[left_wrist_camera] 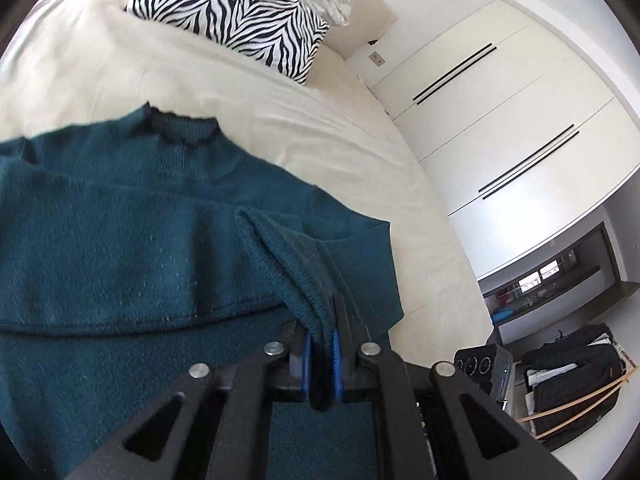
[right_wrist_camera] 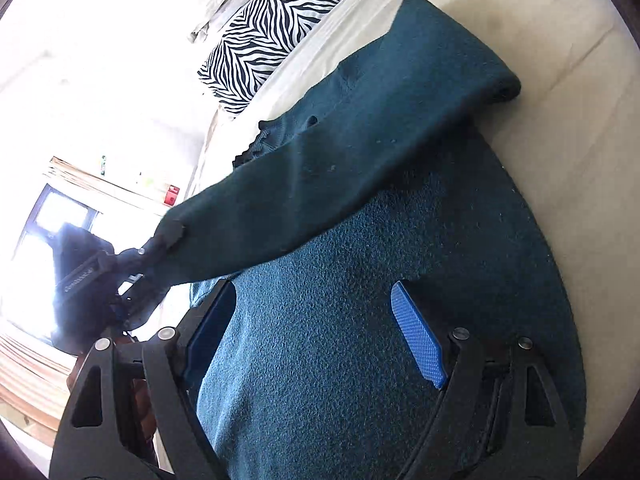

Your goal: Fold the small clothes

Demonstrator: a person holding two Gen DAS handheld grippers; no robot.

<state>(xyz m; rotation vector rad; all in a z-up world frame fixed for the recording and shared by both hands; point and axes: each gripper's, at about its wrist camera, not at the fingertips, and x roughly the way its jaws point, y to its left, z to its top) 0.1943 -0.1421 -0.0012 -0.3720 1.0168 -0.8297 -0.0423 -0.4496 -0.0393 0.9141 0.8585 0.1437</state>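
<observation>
A teal sweater (right_wrist_camera: 360,320) lies spread on the bed (left_wrist_camera: 120,80), one sleeve (right_wrist_camera: 320,168) drawn across its body. The left gripper (left_wrist_camera: 322,344) has its jaws pressed together on the ribbed cuff (left_wrist_camera: 288,276), lifting it off the body. The right gripper (right_wrist_camera: 316,340) hovers over the sweater with jaws spread, nothing between them. The knit looks soft, thick and limp, light enough to lift by one edge yet prone to sag and drag. Cuffs, hem and shoulder seams seem the firmest places to pinch.
</observation>
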